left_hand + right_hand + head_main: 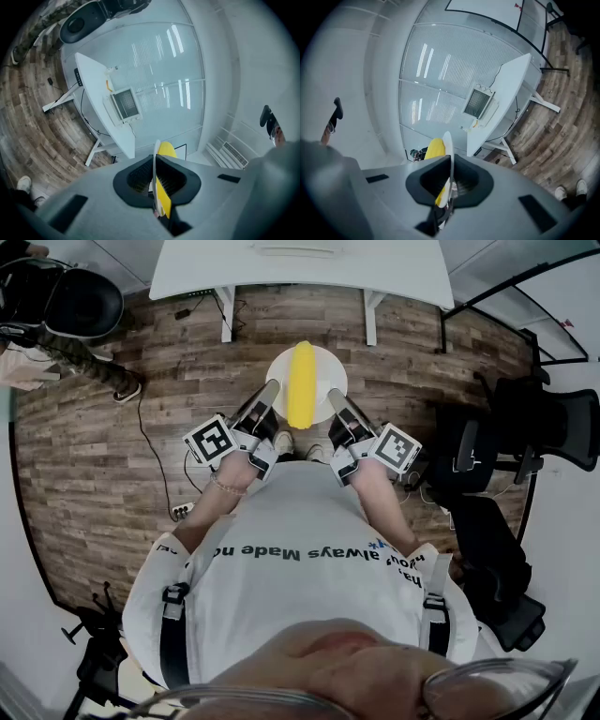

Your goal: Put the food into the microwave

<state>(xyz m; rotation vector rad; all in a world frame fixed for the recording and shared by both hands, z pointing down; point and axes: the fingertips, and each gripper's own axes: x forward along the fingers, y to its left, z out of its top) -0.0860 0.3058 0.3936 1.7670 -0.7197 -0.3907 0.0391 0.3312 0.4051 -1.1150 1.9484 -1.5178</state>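
Now we carry the white plate (328, 371) over the floor, left gripper (269, 390) and right gripper (334, 396) each clamped on an opposite rim. The yellow food (301, 385) on it points its long axis straight ahead toward the microwave (124, 104) (on the worktop (300, 268), well apart).

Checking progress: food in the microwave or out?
Out: yellow food lies on the white plate, clamped between left gripper and right gripper, away from the microwave.

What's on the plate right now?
One long yellow food item lies across the white plate, whose rim the left gripper and right gripper clamp. It covers the plate's middle, so anything beneath it is hidden.
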